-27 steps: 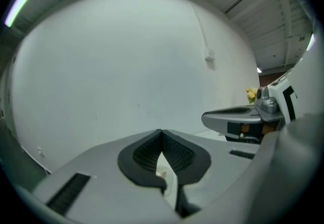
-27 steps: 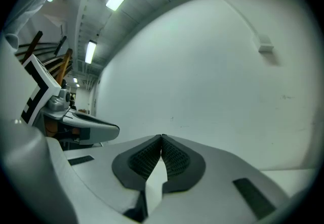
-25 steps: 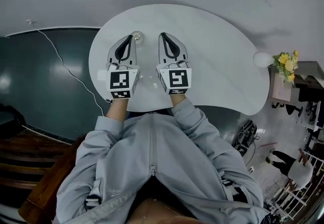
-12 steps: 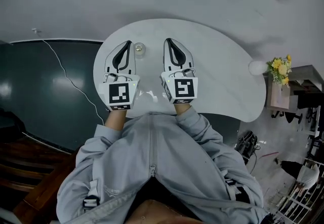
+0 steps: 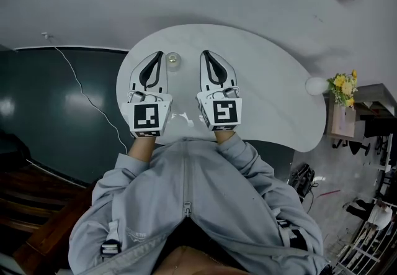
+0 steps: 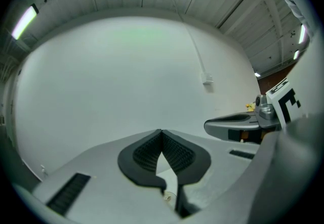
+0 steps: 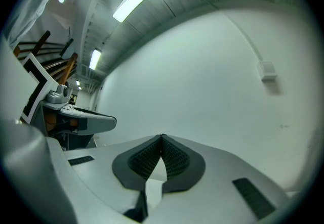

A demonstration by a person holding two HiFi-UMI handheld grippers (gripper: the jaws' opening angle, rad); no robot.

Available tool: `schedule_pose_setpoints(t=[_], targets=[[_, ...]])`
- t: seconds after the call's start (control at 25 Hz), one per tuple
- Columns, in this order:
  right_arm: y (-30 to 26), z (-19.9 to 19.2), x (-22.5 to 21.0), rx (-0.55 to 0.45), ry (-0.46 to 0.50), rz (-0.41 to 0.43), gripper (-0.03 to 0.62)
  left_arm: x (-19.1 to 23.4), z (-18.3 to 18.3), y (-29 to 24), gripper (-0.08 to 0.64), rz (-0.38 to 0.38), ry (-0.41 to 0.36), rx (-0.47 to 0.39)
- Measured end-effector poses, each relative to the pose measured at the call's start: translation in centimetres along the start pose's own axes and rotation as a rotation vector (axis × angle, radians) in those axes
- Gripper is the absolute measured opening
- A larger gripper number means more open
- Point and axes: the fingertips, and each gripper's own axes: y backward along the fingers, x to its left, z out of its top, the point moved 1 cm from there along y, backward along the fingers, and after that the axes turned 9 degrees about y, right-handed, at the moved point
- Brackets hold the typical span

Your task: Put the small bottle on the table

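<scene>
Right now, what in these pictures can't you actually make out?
1. The small bottle: the head view shows only its tiny top; height and contents unclear. Neither gripper view shows it; both face the wall.
2. The table: its near edge is hidden in the head view by the left gripper, right gripper and sleeves.
3. A white round thing beside the yellow flowers: too small to identify.

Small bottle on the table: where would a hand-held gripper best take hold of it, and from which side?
Its round side wall, from the near side, jaws level. The small bottle seems to stand upright on the table, showing as a circle from above. The left hand-held gripper is nearest, just left of it, but shut, so it must open first.
</scene>
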Motion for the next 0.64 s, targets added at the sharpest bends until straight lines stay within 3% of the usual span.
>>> schedule_pose_setpoints(t=[0.64], targets=[[1.2, 0.8, 0.4, -0.01, 0.005, 0.011, 0.026, -1.2, 0.4, 1.2, 0.007, -0.017, 0.0, -0.013]])
